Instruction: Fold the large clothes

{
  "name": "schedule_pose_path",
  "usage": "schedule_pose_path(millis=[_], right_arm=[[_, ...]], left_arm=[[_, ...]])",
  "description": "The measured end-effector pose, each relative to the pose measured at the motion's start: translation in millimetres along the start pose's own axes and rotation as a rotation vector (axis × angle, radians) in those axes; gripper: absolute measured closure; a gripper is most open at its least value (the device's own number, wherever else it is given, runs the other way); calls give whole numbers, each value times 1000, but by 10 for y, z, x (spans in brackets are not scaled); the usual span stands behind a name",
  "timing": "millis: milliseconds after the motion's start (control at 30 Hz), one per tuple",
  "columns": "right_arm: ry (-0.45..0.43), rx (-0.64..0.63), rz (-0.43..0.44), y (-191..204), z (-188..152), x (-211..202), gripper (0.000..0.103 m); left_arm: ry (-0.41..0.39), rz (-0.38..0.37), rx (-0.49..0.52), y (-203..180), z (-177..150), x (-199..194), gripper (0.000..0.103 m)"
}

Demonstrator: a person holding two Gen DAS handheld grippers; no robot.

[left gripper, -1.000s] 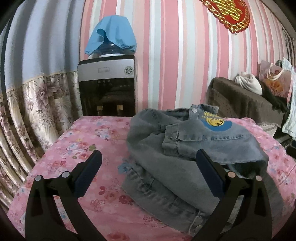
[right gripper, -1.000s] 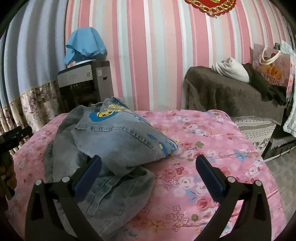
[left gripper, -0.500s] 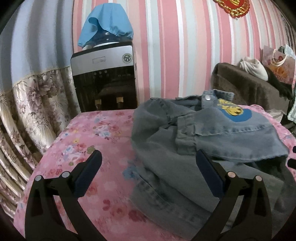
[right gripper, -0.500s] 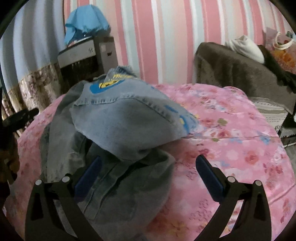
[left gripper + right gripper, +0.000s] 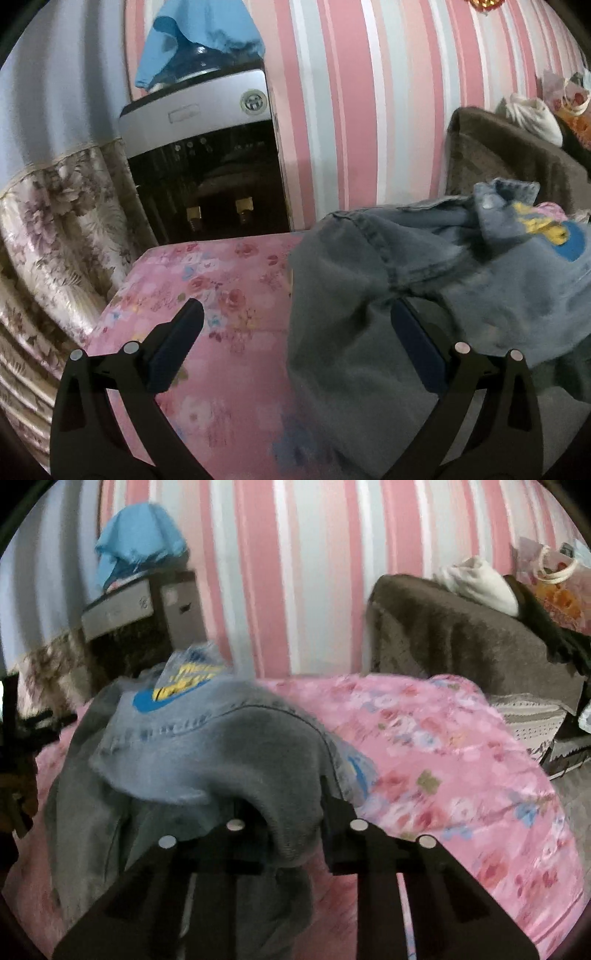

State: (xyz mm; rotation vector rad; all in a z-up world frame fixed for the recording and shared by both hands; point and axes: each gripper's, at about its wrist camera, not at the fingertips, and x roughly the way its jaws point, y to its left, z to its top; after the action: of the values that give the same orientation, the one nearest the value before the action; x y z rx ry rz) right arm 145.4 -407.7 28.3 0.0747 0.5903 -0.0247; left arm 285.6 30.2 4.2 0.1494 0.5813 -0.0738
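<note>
Two black two-finger grippers work one garment: a crumpled grey-blue denim jacket [image 5: 424, 295] with a blue-and-yellow printed patch, heaped on the pink floral bedspread [image 5: 221, 295] in front of the silver-and-black water dispenser [image 5: 199, 155]. Right gripper [image 5: 295, 834] has just been closing, and its jaws now pinch a bunched fold of the jacket's near hem, cloth humped up between them. Left gripper [image 5: 295, 332] stands wide apart; the jacket's edge on the dispenser side lies between its jaws, but the pads do not press on it. Task looks barely begun: no clean fold shows, layers lie rumpled over one another, and the jacket likely needs spreading flat first. One side gripped; the other grab is still to come. Hard to read: the right wrist view is smeared by motion blur, so the exact seam held is unclear. Sleeves and collar cannot be sorted out in the heap. Jacket's near part runs out of view below both grippers. Dark shape at the left edge of the right view is cut off, unidentified.
</note>
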Motion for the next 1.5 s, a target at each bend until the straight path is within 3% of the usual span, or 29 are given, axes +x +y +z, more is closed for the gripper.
schedule_pose_path(millis=[100,167,200,233,333,433,500,633,700,767,800,833,867,900,933,967,1000,1133,1300,1500], right_arm=[[-65,12,-45,-157,134,-22,87],[-101,17,-67,-247,232,-33,88],[-120,8,-83,-285,304,-31,88],[-138,0,-101,-325,371,-28,88],[-188,0,-130,-453,563,-28,90],[-207,0,-125,-568,757,14,91],[-231,-6,-144,-640,858,38,93],[-289,46,-198,-939,1173,50,98],[-286,63,-214,-1093,1315,134,98],[-266,51,-230,-1146,1367,249,98],[-227,42,-237,-1176,1387,390,97],[-191,42,-233,-1198,1387,500,96],[-147,59,-221,-1228,1335,612,86],[-113,72,-223,-1242,1288,671,73],[-95,84,-220,-1251,1224,677,43],[-103,101,-206,-1247,1100,610,26],[-104,98,-194,-1232,1017,540,25],[-74,105,-126,-1083,525,195,25],[-3,101,-8,-720,-189,-277,25],[60,90,44,-313,-761,-592,25]], left_arm=[[69,-13,37,-41,66,333,3],[130,-62,47,-76,95,547,15],[160,-75,60,-105,107,639,27],[206,-98,79,-147,122,765,50],[277,-162,74,-187,132,938,96],[281,-176,118,-245,186,946,101],[240,-174,117,-193,299,839,101],[169,-179,72,-9,687,676,101],[111,-96,131,-67,890,650,101],[115,-48,152,-115,1033,746,99],[145,-46,148,-141,1057,816,93],[165,-38,150,-161,1051,892,79],[162,-2,154,-192,1017,892,72],[160,7,156,-205,976,868,45],[158,-5,157,-203,919,819,22],[142,-18,157,-212,835,711,14],[132,-21,162,-206,742,594,7],[143,-29,163,-129,187,105,6],[168,-93,121,-100,-397,-422,6],[220,-120,164,-327,-817,-604,6]])
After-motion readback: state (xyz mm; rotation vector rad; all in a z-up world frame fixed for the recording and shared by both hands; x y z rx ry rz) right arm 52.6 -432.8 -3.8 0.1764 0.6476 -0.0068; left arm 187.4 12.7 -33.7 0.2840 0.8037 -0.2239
